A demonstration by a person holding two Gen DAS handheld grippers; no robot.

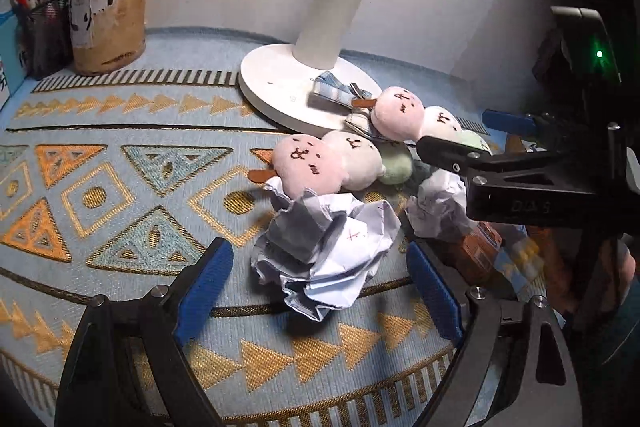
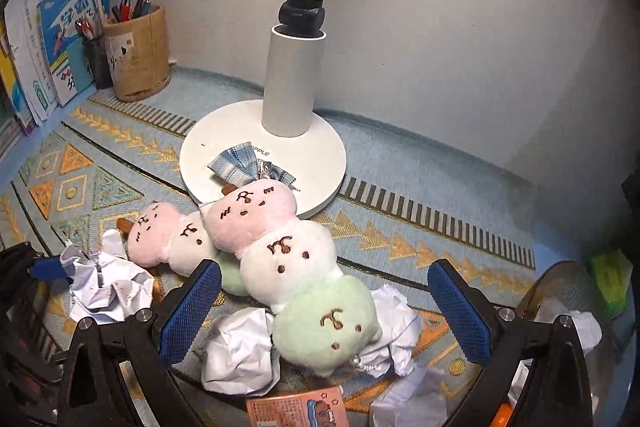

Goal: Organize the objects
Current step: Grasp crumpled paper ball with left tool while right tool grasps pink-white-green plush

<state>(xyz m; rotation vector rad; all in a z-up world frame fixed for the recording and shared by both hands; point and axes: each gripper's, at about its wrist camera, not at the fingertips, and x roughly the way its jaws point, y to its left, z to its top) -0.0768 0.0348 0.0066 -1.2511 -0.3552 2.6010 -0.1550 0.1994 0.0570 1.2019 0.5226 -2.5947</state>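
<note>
In the left wrist view my left gripper point(image 1: 320, 279) is open, its blue pads on either side of a crumpled white paper ball point(image 1: 324, 251) on the patterned cloth. Behind the ball lie two plush dango skewers, the near one point(image 1: 332, 163) and the far one point(image 1: 416, 119). My right gripper point(image 1: 464, 143) reaches in from the right, open, over another paper ball point(image 1: 436, 211). In the right wrist view my right gripper point(image 2: 324, 307) is open around the far plush skewer's green end point(image 2: 324, 327), with paper balls point(image 2: 240, 351) beside it.
A white lamp base point(image 2: 312, 163) with a plaid clip point(image 2: 244, 163) stands behind the plushes. A brown pen holder point(image 1: 108, 15) and books point(image 2: 52, 39) stand at the back left. An orange card pack point(image 2: 296, 407) lies near the front. A bin point(image 2: 568, 307) with paper sits at the right.
</note>
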